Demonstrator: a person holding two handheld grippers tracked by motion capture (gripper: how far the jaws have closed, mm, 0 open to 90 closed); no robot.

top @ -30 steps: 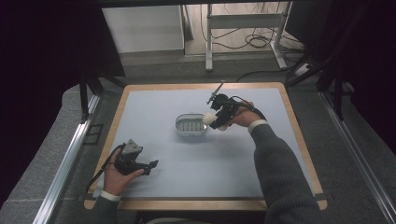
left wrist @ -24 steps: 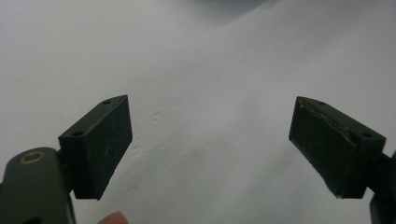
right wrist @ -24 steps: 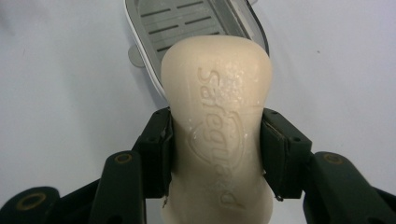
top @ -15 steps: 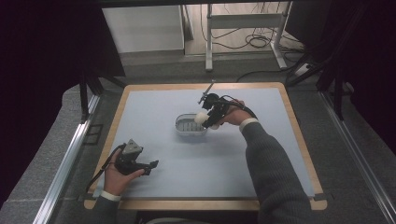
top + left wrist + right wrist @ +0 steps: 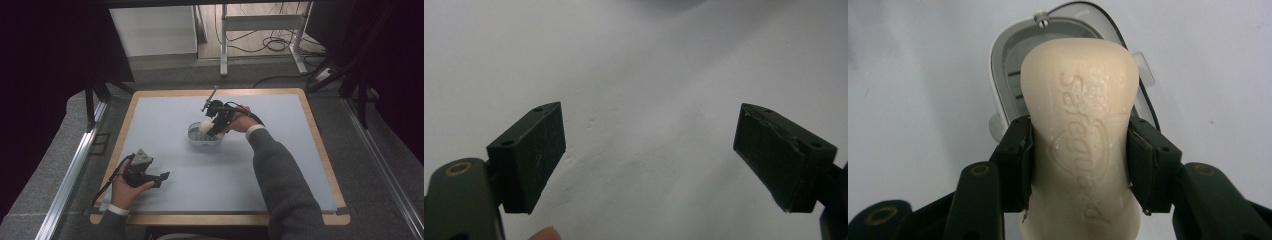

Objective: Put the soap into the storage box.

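Over the dish near the middle of the surface, I have the soap clamped in my right tool. In the right gripper view the two black pads press on the bar's narrow waist from either side, and the bar stands lengthwise between them, its rounded far end pointing at the dish. The bar is cream-coloured with a raised brand word running along its face. Beyond it I see the dish's white rim and grey inside, with a clear lid tipped back behind it. I cannot tell whether the soap touches the dish or only hangs above it.

In the high view the soap shows as a pale lump at the tip of my right tool, right at the near-right edge of the dish. My right hand grips the tool from behind, and the grey sleeve runs back to the bottom edge.

My left tool lies well apart from all this, at the near left part of the surface, held low in my left hand. In the left gripper view its jaws stand wide apart with nothing between them, just pale blue-grey surface beneath, and one fingertip peeks in at the bottom.

The surface is a pale mat on a board with a wooden rim.
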